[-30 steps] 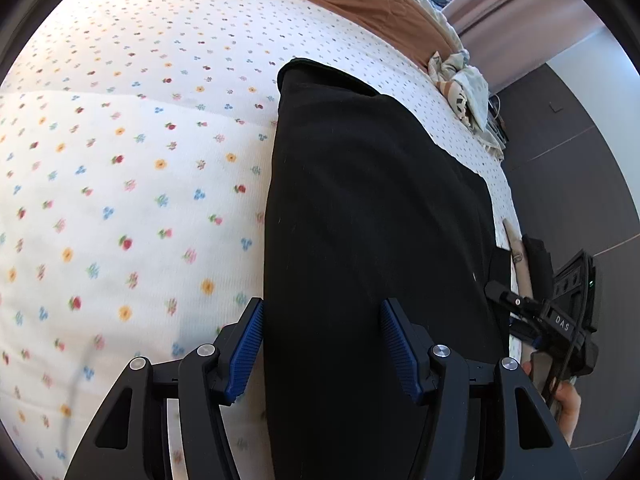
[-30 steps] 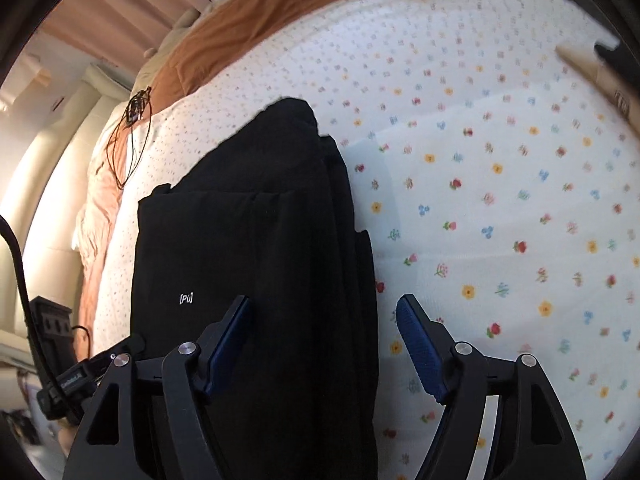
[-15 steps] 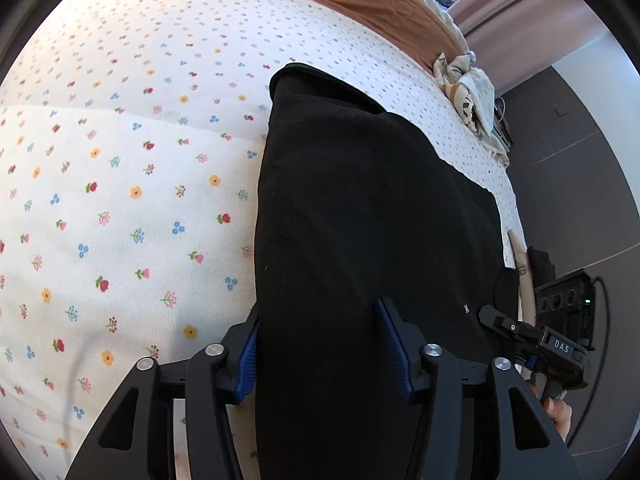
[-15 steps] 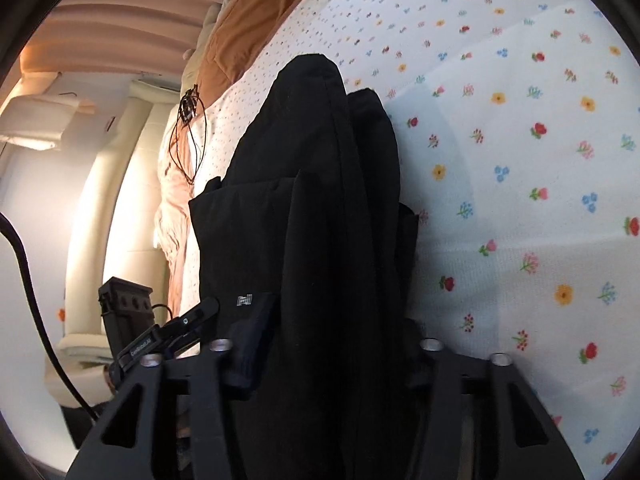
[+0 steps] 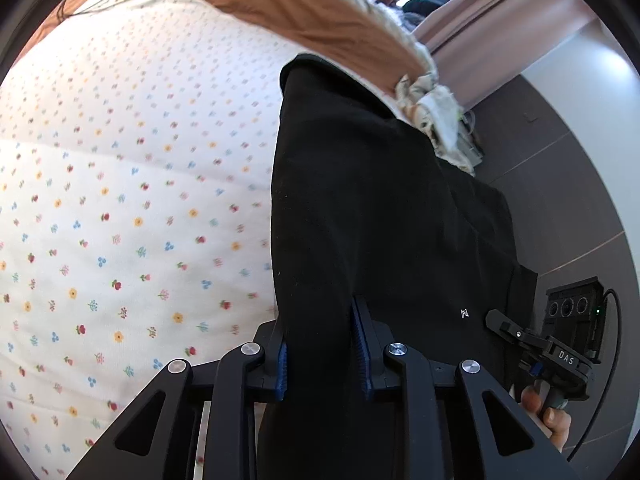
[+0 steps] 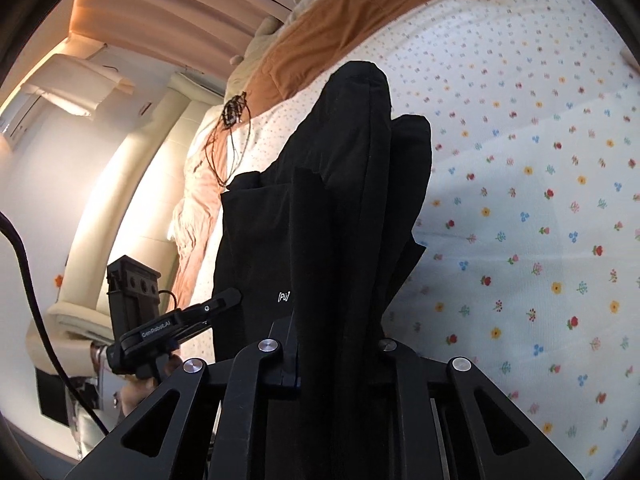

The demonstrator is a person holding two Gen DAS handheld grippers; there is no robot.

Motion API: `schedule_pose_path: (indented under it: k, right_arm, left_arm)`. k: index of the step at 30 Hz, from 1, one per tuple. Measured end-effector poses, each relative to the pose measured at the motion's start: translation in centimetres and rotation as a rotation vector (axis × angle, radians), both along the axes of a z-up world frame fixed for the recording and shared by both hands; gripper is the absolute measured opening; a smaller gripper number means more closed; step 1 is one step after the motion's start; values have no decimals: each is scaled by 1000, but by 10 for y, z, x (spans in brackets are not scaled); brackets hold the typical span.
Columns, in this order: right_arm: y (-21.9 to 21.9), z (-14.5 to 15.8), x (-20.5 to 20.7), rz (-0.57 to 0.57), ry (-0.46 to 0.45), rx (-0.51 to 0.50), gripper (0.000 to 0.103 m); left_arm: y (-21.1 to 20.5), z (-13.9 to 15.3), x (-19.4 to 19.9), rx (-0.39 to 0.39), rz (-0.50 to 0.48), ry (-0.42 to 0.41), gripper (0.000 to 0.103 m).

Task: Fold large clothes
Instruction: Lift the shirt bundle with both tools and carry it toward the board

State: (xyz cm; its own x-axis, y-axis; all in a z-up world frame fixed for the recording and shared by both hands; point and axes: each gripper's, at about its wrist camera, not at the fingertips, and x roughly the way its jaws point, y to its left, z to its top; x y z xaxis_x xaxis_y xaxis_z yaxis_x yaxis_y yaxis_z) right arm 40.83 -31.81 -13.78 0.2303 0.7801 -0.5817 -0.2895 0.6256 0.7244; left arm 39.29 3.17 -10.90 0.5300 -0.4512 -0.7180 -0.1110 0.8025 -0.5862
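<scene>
A large black garment point(image 5: 372, 200) with a small white logo hangs lifted above the flowered bed sheet point(image 5: 120, 200). My left gripper point(image 5: 320, 348) is shut on the garment's near edge, its blue pads pinching a fold. My right gripper point(image 6: 338, 364) is shut on the garment's other near corner point(image 6: 340, 220); the cloth hides its pads. Each gripper shows in the other's view: the right one in the left wrist view point(image 5: 560, 356), the left one in the right wrist view point(image 6: 160, 332). The garment's far end trails toward the orange blanket.
An orange blanket point(image 5: 304, 12) and crumpled pale cloths point(image 5: 432, 108) lie at the bed's far end. A dark cable point(image 6: 232, 120) lies on the sheet. A dark floor point(image 5: 560, 208) runs beside the bed, and a cream upholstered headboard point(image 6: 132, 200) stands on the other side.
Both grippers closed on the garment's near edge and lifted it off the bed. The cloth now hangs in folds between them.
</scene>
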Motion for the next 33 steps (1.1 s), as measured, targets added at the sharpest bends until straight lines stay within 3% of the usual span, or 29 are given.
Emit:
schedule_pose_path:
  k: [7, 15, 25, 33]
  right_arm:
    - [-21, 61, -21, -33, -107, 9, 18]
    - [-52, 120, -41, -82, -191, -19, 18]
    - [-134, 172, -69, -187, -249, -43, 18]
    - [-215, 210, -93, -262, -300, -76, 18]
  left_arm:
    - [-17, 48, -12, -32, -33, -77, 27]
    - [-64, 100, -14, -40, -87, -140, 27]
    - [-153, 157, -13, -51, -190, -195, 27]
    - [-235, 183, -12, -87, -291, -217, 27]
